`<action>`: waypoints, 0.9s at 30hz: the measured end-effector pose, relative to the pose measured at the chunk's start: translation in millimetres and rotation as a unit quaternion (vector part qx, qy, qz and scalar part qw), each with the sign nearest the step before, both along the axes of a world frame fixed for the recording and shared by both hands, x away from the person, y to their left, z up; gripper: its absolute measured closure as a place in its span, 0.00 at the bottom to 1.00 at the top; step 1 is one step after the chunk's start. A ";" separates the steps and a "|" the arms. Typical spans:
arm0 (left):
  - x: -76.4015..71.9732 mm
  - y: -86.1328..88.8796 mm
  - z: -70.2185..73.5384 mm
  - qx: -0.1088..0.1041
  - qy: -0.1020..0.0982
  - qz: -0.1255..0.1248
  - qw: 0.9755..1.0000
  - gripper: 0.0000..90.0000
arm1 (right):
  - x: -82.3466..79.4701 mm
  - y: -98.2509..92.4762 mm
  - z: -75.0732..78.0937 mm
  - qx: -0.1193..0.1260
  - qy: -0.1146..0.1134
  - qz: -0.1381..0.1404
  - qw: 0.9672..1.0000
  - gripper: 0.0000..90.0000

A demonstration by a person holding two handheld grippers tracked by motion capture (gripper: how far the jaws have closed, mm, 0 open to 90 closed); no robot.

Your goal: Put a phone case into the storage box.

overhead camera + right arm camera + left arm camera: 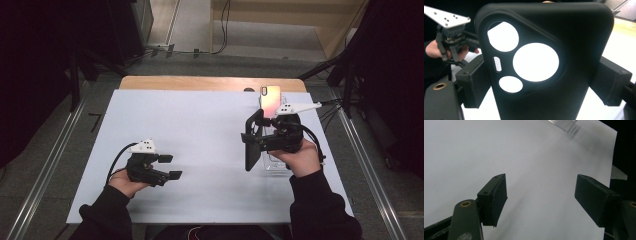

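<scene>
Two grippers on record: right gripper (541, 82) clamps black phone case (544, 62) upright above white table (200, 130); left gripper (541, 195) gapes empty near its front edge; risk: case may pivot or slip, grip being narrow

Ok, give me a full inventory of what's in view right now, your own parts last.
phone case: one, black, upright between the right claw's pads, camera cut-outs facing that claw's camera.
phone: one, pinkish back, lying at the far right of the sheet.
clear holder: one, transparent, on the sheet under the right hand; what it is exactly I cannot tell.
sheet: one, white, covering the table.
table: one, wooden, far edge showing beyond the sheet.
left claw: one, black, near left of the sheet, jaws apart, nothing between them.
right claw: one, black, closed on the phone case.
hands: two, in black sleeves, coming in from the near edge.
</scene>
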State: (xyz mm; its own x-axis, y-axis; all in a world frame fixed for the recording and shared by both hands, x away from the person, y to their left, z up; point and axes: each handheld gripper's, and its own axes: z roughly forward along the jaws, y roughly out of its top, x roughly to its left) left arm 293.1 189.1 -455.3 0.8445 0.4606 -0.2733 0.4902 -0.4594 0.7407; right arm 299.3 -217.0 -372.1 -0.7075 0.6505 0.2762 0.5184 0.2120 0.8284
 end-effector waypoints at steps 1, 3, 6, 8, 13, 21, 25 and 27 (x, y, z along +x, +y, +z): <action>-0.8 1.0 -0.2 0.001 0.001 0.001 1.000 0.29 | 0.0 -1.2 1.0 0.001 -0.002 -0.003 1.000 0.13; -2.3 2.8 -0.9 -0.001 0.004 0.004 1.000 0.29 | 0.4 -5.0 4.1 0.008 -0.002 -0.010 1.000 0.13; -3.3 5.6 -1.0 -0.005 0.006 0.008 1.000 0.30 | 1.1 -10.9 8.7 0.012 -0.004 -0.029 1.000 0.13; -4.0 7.2 -0.7 -0.008 0.006 0.012 1.000 0.30 | 1.0 -14.5 11.8 0.012 -0.008 -0.039 0.999 0.13; -5.4 10.0 -0.8 -0.003 0.006 0.017 1.000 0.30 | 1.6 -23.7 17.5 0.010 -0.013 -0.066 0.998 0.13; -7.8 11.8 -1.4 0.003 0.003 0.021 1.000 0.30 | 5.5 -36.4 21.8 0.010 -0.017 -0.105 0.994 0.13; -8.4 13.8 -1.3 0.005 0.003 0.023 1.000 0.30 | 7.4 -40.5 22.7 -0.004 -0.022 -0.134 0.991 0.13; -8.5 14.7 -1.3 0.002 0.003 0.023 1.000 0.30 | 8.2 -42.5 22.6 -0.013 -0.026 -0.148 0.989 0.13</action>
State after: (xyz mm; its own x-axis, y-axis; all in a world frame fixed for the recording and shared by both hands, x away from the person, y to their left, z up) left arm 284.6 203.8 -456.5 0.8206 0.5002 -0.2764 0.5153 -0.4386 0.7362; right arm 307.6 -259.5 -349.5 -0.4976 0.8377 0.2250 0.5172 0.0783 0.8523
